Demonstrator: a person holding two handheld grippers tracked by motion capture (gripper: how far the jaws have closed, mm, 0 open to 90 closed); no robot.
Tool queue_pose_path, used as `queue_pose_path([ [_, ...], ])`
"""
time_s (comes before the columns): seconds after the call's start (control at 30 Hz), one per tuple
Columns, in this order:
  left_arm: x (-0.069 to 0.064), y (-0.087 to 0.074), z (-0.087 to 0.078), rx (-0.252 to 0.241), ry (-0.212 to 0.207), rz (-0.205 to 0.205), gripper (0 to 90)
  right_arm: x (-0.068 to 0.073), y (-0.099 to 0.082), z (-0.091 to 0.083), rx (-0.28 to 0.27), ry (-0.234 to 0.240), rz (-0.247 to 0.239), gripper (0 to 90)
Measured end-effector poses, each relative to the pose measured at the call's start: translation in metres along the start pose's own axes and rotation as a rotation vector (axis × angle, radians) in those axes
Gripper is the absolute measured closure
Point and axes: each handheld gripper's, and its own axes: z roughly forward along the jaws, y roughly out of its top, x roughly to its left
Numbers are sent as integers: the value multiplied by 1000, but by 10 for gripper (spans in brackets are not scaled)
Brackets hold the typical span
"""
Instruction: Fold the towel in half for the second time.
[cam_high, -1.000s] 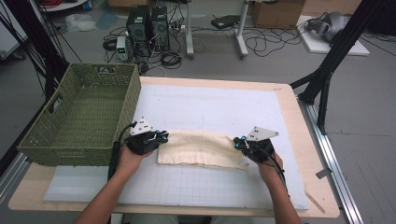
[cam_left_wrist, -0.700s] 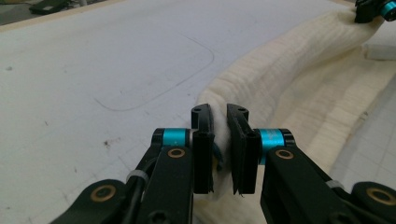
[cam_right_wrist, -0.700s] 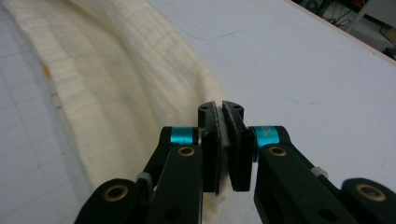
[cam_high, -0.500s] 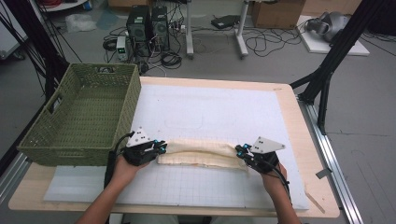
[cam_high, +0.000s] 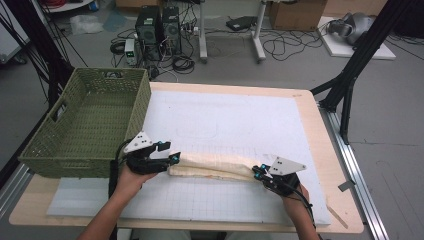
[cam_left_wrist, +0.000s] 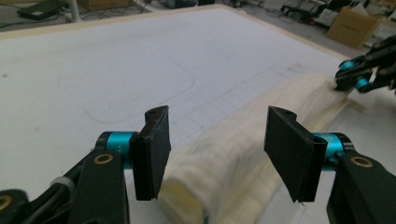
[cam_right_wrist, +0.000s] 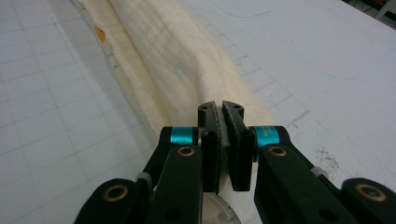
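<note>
A cream cloth (cam_high: 215, 166) lies folded into a long narrow roll across the white mat's front part. My left gripper (cam_high: 175, 158) is at the roll's left end. Its jaws have just been opening, and in the left gripper view (cam_left_wrist: 217, 140) they stand apart on either side of the cloth (cam_left_wrist: 233, 154) without pressing it. At the right end my right gripper (cam_high: 256, 172) is shut, and in the right gripper view (cam_right_wrist: 221, 112) it pinches the edge of the cloth (cam_right_wrist: 173, 60). The right gripper (cam_left_wrist: 359, 77) also appears far off in the left gripper view.
A green woven basket (cam_high: 112, 72) stands at the table's left, close behind my left hand. The white gridded mat (cam_high: 225, 115) covers most of the wooden table (cam_high: 320, 130). Black stand legs and cables lie on the floor beyond.
The cloth has gone from a wider fold to a narrow roll. My left jaws have opened and let go of its left end. The right hand has shifted a little toward the front.
</note>
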Motion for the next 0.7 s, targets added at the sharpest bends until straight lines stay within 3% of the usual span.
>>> queue_pose_path([
  [0.13, -9, -5, 15, 58, -34, 18, 531, 3, -4, -1, 20, 21, 2, 858],
  [0.3, -17, -25, 32, 167, 14, 36, 615, 4, -7, -3, 50, 26, 7, 855],
  [0.43, -21, -31, 36, 213, 43, 72, 642, 4, -9, -4, 56, 25, 32, 834],
  [0.53, -22, -33, 38, 237, 57, 99, 651, 5, -7, -7, 47, 25, 51, 764],
  [0.7, -23, -34, 40, 246, 64, 102, 650, 4, 6, -17, -42, -19, 128, 573],
])
